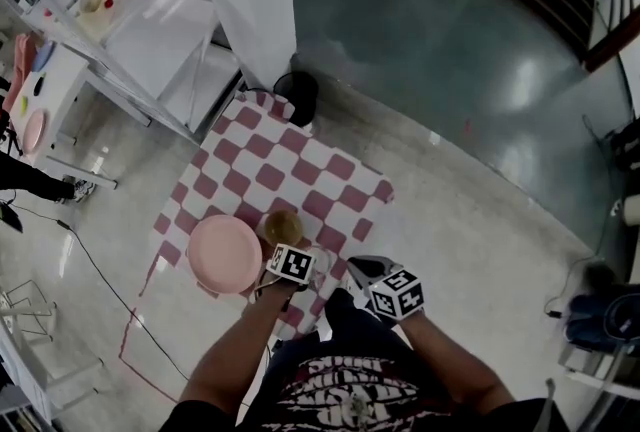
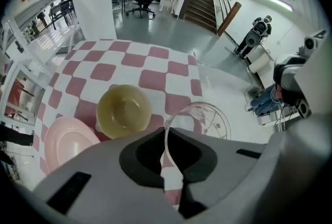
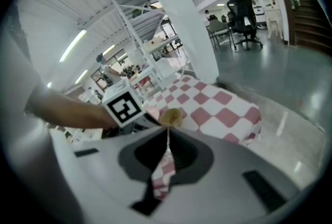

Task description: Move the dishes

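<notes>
Dim overhead shot, brighter fisheye close-ups
The head view is dark and muted, with pale glare patches on the glossy floor [image 1: 470, 60]. Both gripper views are lit by ceiling strip lights [image 3: 72, 45], bend straight lines hard toward their black rounded edges, and go soft in the near foreground. The clear plate [image 2: 207, 119] shows only as thin glints along its rim, and the right gripper view is hazier, its left side smeared

Behind the left hand-held gripper [image 2: 167, 141], roughly half the clear plate [image 2: 207, 117] seems hidden.
</notes>
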Tool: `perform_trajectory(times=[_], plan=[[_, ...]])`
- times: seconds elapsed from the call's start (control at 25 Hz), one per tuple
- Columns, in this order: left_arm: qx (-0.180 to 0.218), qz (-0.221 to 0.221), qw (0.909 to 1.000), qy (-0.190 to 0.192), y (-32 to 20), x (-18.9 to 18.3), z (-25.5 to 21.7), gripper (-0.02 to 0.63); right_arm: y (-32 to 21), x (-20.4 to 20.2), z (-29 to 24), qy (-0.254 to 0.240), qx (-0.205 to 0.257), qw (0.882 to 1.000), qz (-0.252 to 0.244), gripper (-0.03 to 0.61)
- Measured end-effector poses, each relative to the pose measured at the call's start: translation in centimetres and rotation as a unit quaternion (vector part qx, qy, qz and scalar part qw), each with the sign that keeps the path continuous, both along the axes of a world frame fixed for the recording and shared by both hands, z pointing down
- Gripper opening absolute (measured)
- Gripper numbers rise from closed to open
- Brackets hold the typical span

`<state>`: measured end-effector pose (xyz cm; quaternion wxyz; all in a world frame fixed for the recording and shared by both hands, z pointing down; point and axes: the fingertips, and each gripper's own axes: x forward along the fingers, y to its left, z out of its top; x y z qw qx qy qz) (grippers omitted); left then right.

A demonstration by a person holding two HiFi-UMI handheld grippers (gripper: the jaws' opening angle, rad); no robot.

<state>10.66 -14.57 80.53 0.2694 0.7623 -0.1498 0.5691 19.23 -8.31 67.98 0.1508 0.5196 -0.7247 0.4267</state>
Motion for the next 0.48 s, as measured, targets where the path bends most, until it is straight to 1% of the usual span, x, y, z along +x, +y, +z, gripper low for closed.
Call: perform_trajectory(times=[0.12,0.32,0.48], plan=[[0.001,0.000,1.0000,-0.001,-0.4,2.1,0.2,0.041,-0.5,1.4,0.3,-0.001,-0.002,1.000,-0.007,0.035],[0.031,-0.003,0.9995,0.005,-2.8,5.9,0.3,0.041,-1.3,4.0,0.7,-0.001,-0.004,1.000,-0.014,0.035],[0.028,-0.018,0.9994,-0.003,-4.1,7.5,1.1,0.041,-1.7,5.0,0.8,-0.002,-0.004,1.000,-0.023,0.035]])
